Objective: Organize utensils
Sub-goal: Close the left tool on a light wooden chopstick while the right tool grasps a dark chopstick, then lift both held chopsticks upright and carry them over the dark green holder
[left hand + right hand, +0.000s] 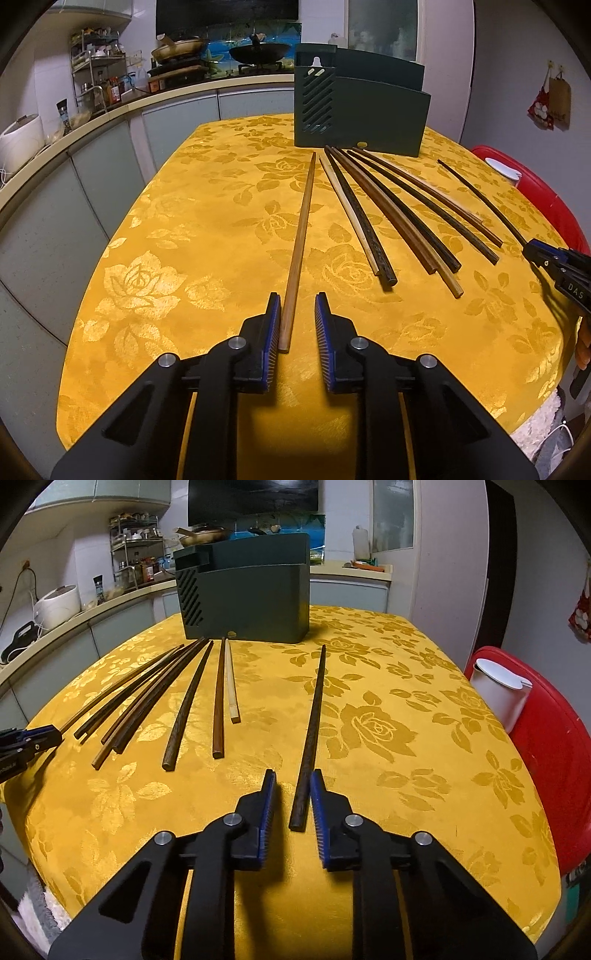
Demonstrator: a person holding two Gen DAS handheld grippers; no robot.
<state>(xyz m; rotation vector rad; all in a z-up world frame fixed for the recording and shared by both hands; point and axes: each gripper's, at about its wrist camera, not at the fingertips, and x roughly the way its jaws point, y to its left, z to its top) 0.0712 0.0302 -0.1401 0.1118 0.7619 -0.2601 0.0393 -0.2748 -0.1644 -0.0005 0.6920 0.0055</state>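
The left tool (297, 314) is held with its jaws apart around the near end of a light brown chopstick (301, 243), which touches the left pad but is not clamped. The right tool (293, 792) is likewise apart, with a dark chopstick (312, 731) lying between its jaws against the right pad. Both sticks rest on the tabletop (177, 221), set off from the others.

Between them a fan of chopsticks (388, 214) lies loose on the yellow cloth, tips pointing toward the holder (362, 110). That dark green holder stands upright at the far end of the tabletop, just beyond the tips. Its inside cannot be seen from either view, so whether anything is already stored cannot be told. No stick is seen rising from it.

The task is judged to be at an early stage: every visible chopstick is yet to be lifted and stowed.
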